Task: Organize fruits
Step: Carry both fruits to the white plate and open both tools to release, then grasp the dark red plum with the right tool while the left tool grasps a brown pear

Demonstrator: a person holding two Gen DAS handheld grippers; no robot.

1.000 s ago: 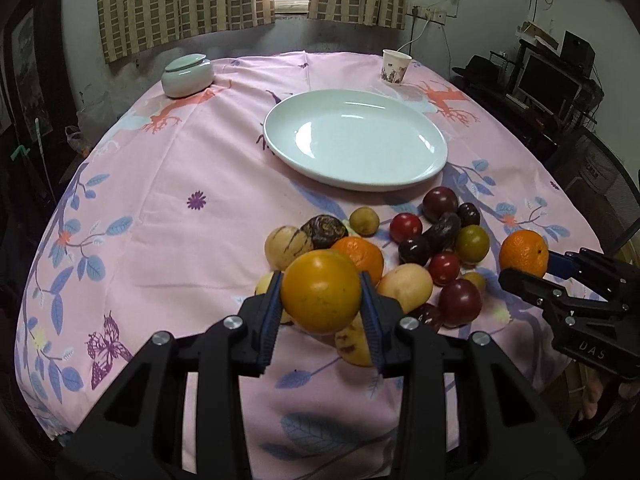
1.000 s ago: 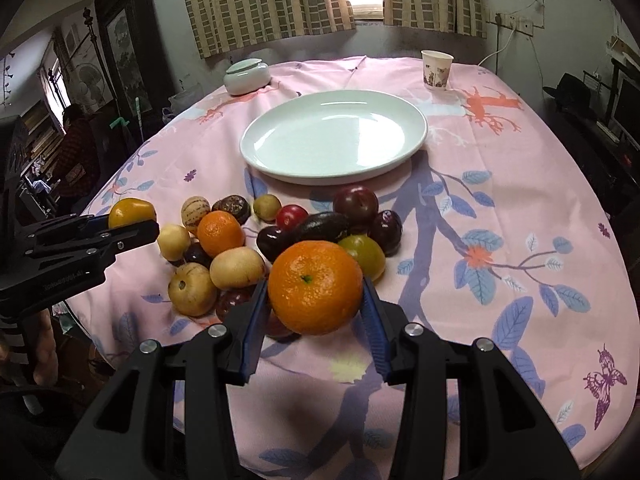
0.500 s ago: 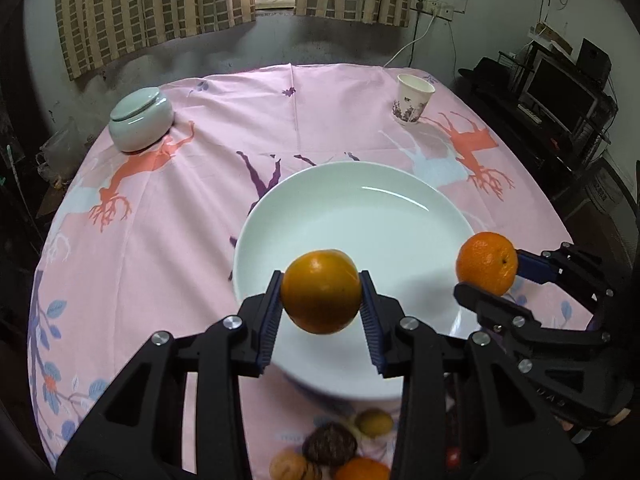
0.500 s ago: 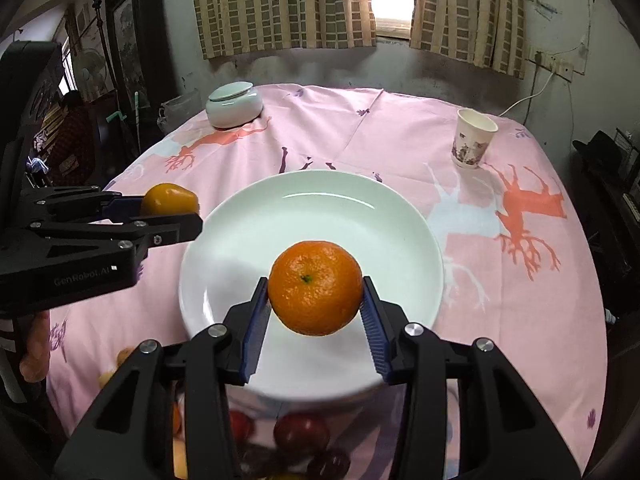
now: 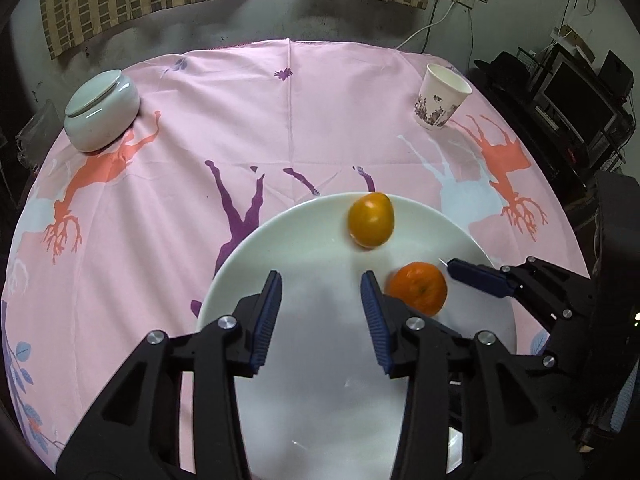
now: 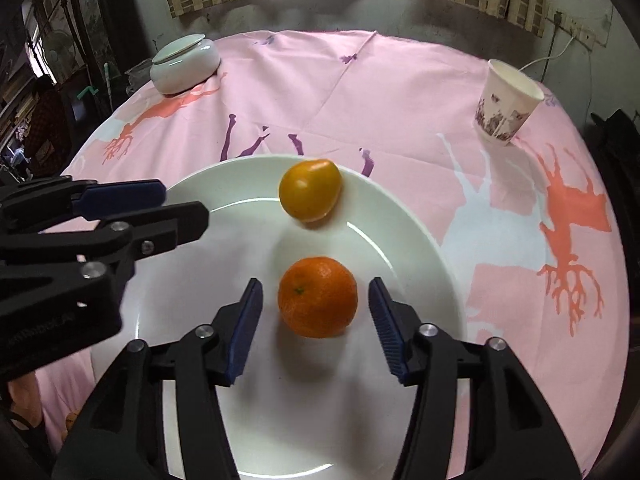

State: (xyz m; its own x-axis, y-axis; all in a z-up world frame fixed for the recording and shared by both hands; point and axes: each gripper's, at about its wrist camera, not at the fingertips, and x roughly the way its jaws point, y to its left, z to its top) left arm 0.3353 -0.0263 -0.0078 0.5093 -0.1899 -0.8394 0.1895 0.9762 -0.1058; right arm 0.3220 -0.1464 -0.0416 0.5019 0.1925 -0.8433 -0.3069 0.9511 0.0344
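Note:
A large white plate [image 5: 304,240] [image 6: 408,236] lies on the pink tablecloth. On it rest a yellow-orange fruit [image 5: 371,220] [image 6: 310,190] near the far rim and an orange mandarin [image 5: 419,288] [image 6: 317,297] nearer to me. My left gripper [image 5: 320,292] is open and empty above the plate, the yellow-orange fruit ahead of it. My right gripper [image 6: 316,304] is open, its jaws on either side of the mandarin with a gap on each side. The left gripper also shows at the left in the right wrist view [image 6: 132,204].
A paper cup [image 5: 440,96] [image 6: 506,102] stands at the far right of the table. A lidded white-green bowl [image 5: 102,110] [image 6: 186,64] sits at the far left. Dark furniture and electronics [image 5: 576,92] stand beyond the table's right edge.
Both grippers moved from the fruit pile to over the plate and opened. The yellow-orange fruit and the mandarin left the jaws and now lie on the plate.

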